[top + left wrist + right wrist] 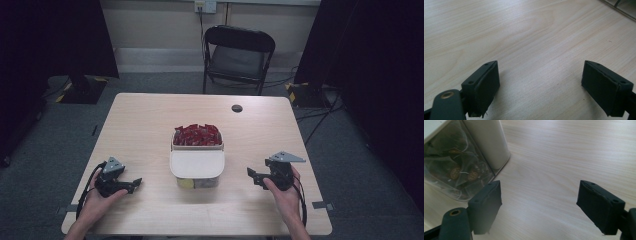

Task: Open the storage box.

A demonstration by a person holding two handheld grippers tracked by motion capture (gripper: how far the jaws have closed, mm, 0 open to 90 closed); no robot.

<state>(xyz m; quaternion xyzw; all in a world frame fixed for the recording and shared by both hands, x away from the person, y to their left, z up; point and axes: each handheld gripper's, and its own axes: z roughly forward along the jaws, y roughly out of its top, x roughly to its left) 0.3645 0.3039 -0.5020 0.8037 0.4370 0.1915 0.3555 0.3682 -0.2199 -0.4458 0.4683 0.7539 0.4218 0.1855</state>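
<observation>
High view: I held my left gripper (136, 183) at about seven o'clock on the wooden table (150, 120) and my right gripper (251, 175) at about four o'clock, both tips turned inward toward the two-part storage box (197, 167) sitting between them at the centre. Its far compartment was open and heaped with red sachets (197, 134); its near compartment carried a white lid (196, 163), shut flat. Each gripper stood well apart from the box, with bare table between. I judged this as the approach step, nothing yet touched; the next move called for bringing one gripper in level with the lid's edge or the box wall before any squeeze.

Left gripper view: my jaws stood wide apart with nothing between them, only pale wood grain beneath. The box was not ahead of these fingers (484, 85).

Right gripper view: my jaws were likewise spread, empty, hovering over the table. The box's clear near wall (454, 175), with tea bags (461, 173) behind it, lay at about ten o'clock, just beyond my left finger (486, 202) and not touching it. To take it I would have needed to swing toward ten o'clock and centre the corner between the pads.
</observation>
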